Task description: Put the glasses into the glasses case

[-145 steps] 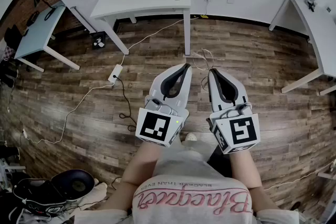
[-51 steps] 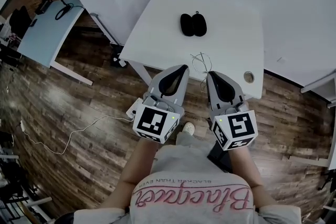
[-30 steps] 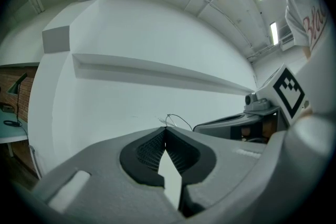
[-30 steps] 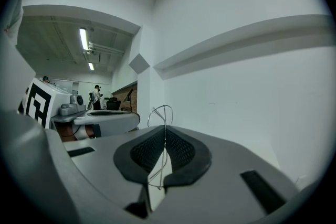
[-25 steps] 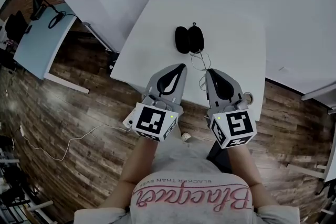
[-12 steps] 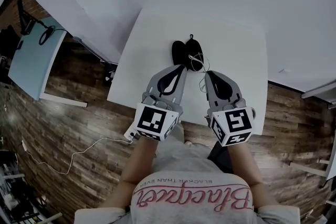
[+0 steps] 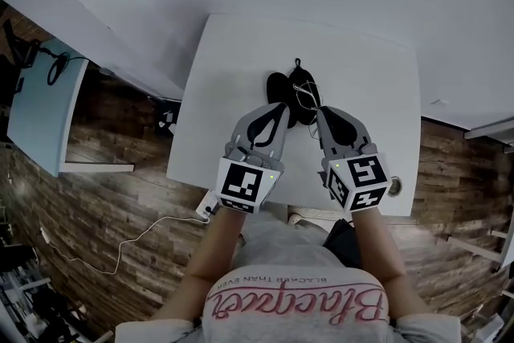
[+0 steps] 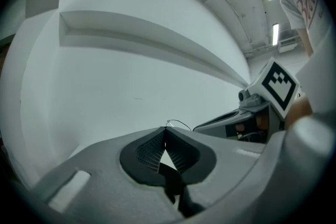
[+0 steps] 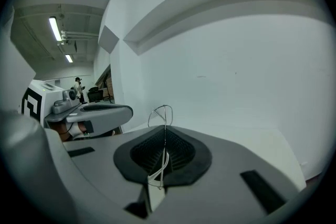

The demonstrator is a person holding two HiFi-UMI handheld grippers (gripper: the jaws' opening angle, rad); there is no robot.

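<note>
Glasses (image 9: pixel 165 113), thin wire frame, are sitting clamped in the right gripper (image 9: pixel 164 136). Its jaws are pinching tight on the wire, with one loop sticking out past the tips. Left gripper (image 8: pixel 166 131) is riding alongside with its jaws pressed together and nothing between them, a bit of wire showing just beyond its tips. Glasses case (image 7: pixel 285 92), black and lying open on the white table (image 7: pixel 233 92), is now sitting right at both grippers' tips. Half a second ago it was lying just ahead of them. Nearly six seconds back the person was standing well short of the table, grippers over wood floor (image 7: pixel 104 197).
</note>
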